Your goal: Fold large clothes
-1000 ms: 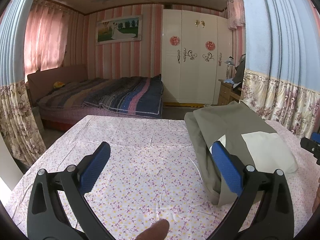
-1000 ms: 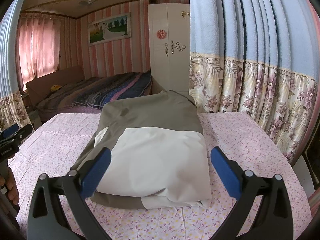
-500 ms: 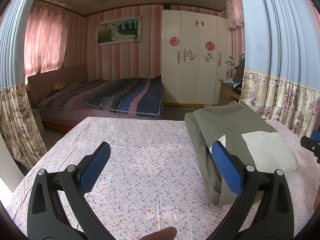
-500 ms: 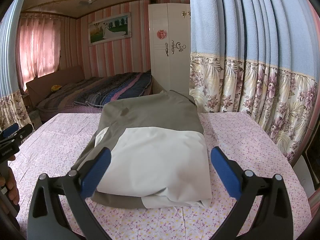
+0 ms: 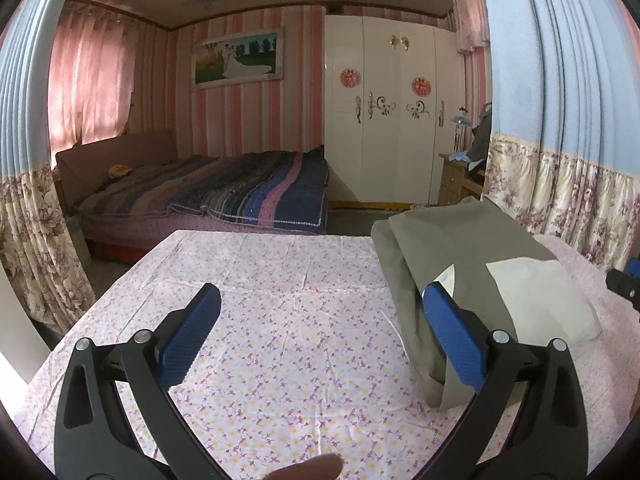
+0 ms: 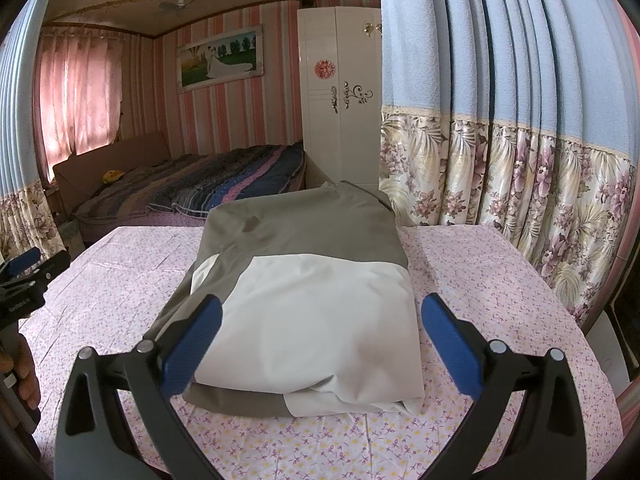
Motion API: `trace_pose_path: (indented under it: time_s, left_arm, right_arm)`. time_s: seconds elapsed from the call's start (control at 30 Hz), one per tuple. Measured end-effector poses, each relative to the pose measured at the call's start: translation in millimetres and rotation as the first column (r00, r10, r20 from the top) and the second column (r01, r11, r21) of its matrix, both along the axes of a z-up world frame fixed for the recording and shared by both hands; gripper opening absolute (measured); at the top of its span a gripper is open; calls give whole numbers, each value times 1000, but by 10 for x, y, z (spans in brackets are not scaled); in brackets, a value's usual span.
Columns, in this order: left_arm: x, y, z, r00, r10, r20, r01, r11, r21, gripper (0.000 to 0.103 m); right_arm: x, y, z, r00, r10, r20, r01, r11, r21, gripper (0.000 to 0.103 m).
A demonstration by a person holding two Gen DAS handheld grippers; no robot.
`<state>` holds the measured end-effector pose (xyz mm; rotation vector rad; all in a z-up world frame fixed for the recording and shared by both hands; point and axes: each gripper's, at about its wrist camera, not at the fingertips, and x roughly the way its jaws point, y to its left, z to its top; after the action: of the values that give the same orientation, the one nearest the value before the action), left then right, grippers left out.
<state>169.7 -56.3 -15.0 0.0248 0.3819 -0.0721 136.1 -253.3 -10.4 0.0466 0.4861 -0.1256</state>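
A pink-striped bedroom holds a bed (image 5: 224, 196) and a white wardrobe (image 5: 394, 132) beyond the floral-sheeted table (image 5: 288, 320). The folded grey-and-white jacket (image 6: 308, 304) lies by its right edge; the left gripper (image 5: 320, 340) and right gripper (image 6: 320, 340) hover spread wide, holding nothing

Black tool (image 6: 320, 336), blue pads (image 6: 192, 344)

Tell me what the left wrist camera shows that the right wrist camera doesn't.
Only the left wrist view shows the wooden nightstand and both red wardrobe ornaments. Only the right wrist view shows the folded grey-and-white garment's whole top and near edge. Both show the floral pink sheet, striped bed, and open left gripper and right gripper.
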Motion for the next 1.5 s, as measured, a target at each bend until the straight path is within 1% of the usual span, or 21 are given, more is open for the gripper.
trace_pose_path:
  time_s: [0.13,0.27,0.43,0.63,0.77,0.87,0.97,1.1,1.3,1.5]
  left_arm:
    - [39,-22,-28,1000,-1,-29,1,1000,9,100]
    - [35,-46,-33,1000,1,-30,0,1000,23,100]
    - [11,-33,-9,1000,1,-15,-1,1000,9,100]
    - [26,-15,-11,1000,-3,-23,3,1000,-13,100]
    - [27,1,-8,1000,11,-23,-12,1000,-16,100]
    - [31,-6,-8,1000,22,-23,-22,1000,-7,100]
    - [20,-38,-3,999,33,-13,-33,999,21,100]
    - [7,-74,-7,1000,29,-12,-28,999,43,100]
    - [-14,-101,-2,999,34,-9,-34,998,55,100]
    - [-2,-100,-10,999,18,-26,-17,999,36,100]
  right_arm:
    - [6,-1,-5,1000,3,-3,-3,1000,-2,100]
    - [18,-13,-14,1000,7,-9,-7,1000,-3,100]
    - [19,-10,-16,1000,7,-9,-8,1000,-4,100]
    - [19,-9,-15,1000,6,-7,-6,1000,-3,100]
    - [17,-14,-14,1000,7,-10,-7,1000,-4,100]
    - [20,-15,-13,1000,9,-18,-9,1000,-4,100]
    - [25,-26,-10,1000,13,-19,-13,1000,-9,100]
    - [34,-43,-16,1000,18,-21,-18,1000,-13,100]
    - [39,-53,-20,1000,19,-20,-20,1000,-16,100]
    - [44,-57,-14,1000,21,-23,-22,1000,-20,100]
